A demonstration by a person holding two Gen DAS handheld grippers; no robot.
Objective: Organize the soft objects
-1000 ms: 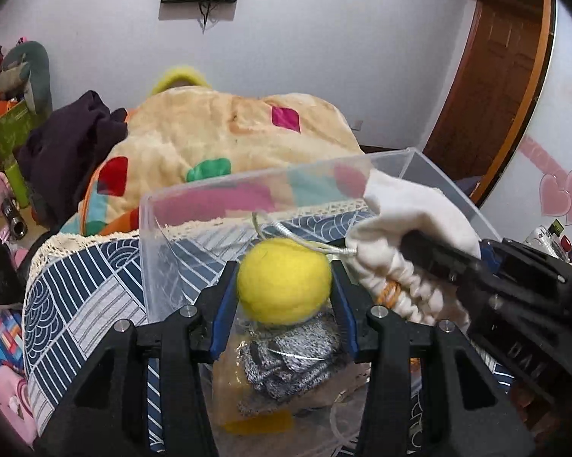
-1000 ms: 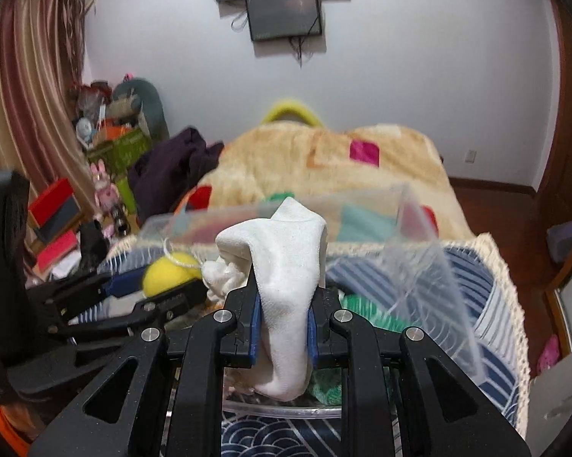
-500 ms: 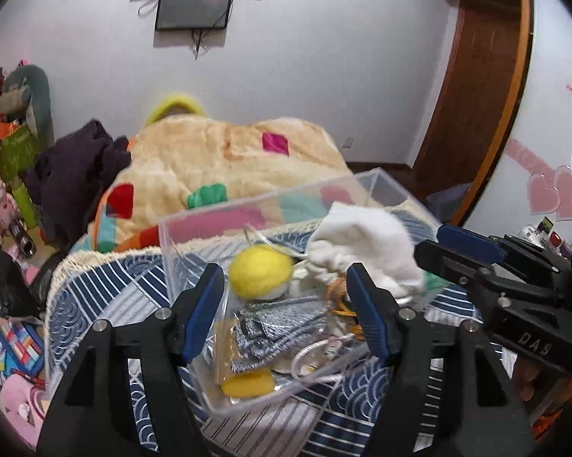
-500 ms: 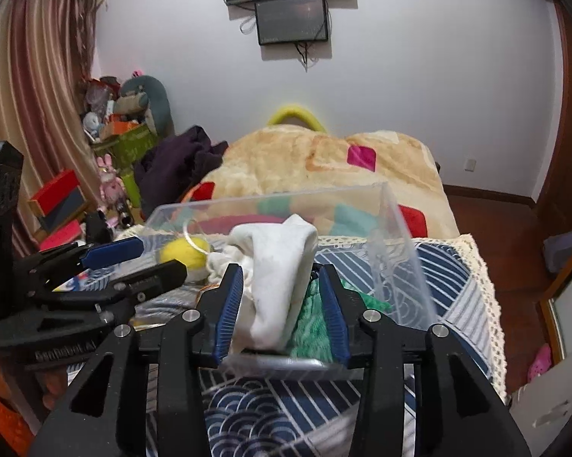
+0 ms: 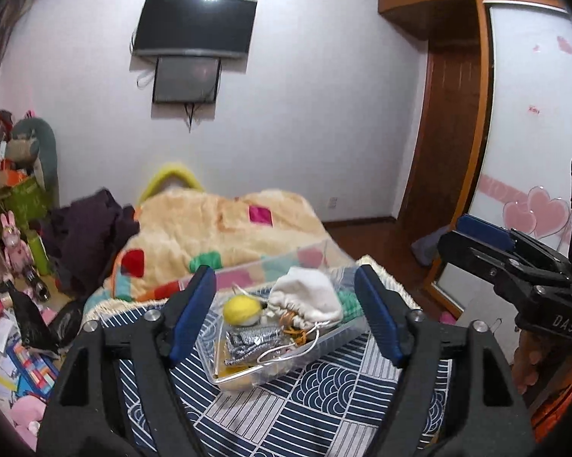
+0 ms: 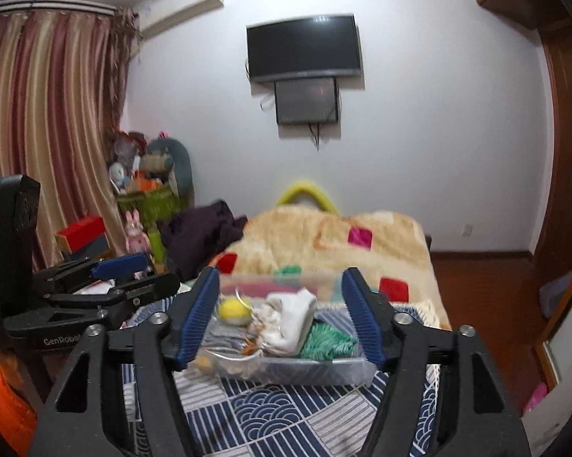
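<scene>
A clear plastic bin [image 5: 325, 344] [image 6: 297, 371] stands on a blue patterned cloth [image 5: 324, 396]. Inside lie a yellow ball [image 5: 241, 307] [image 6: 231, 310], a white drawstring pouch [image 5: 308, 297] [image 6: 293, 320], a grey knit piece [image 5: 253, 337] and a green knit item [image 6: 325, 342]. My left gripper [image 5: 286, 312] is open and empty, held back above the bin. My right gripper [image 6: 280, 314] is open and empty, also back from the bin. Each gripper shows at the edge of the other's view.
A fluffy beige blanket [image 5: 225, 228] with coloured patches covers the bed behind the bin. Dark clothes [image 5: 91, 228] lie at its left. Toys and boxes [image 5: 11, 228] crowd the left floor. A wooden door [image 5: 445, 144] and wardrobe [image 5: 533, 133] stand at the right.
Both grippers opened, letting go of the yellow ball and the white pouch into the bin, then pulled back and up away from it.
</scene>
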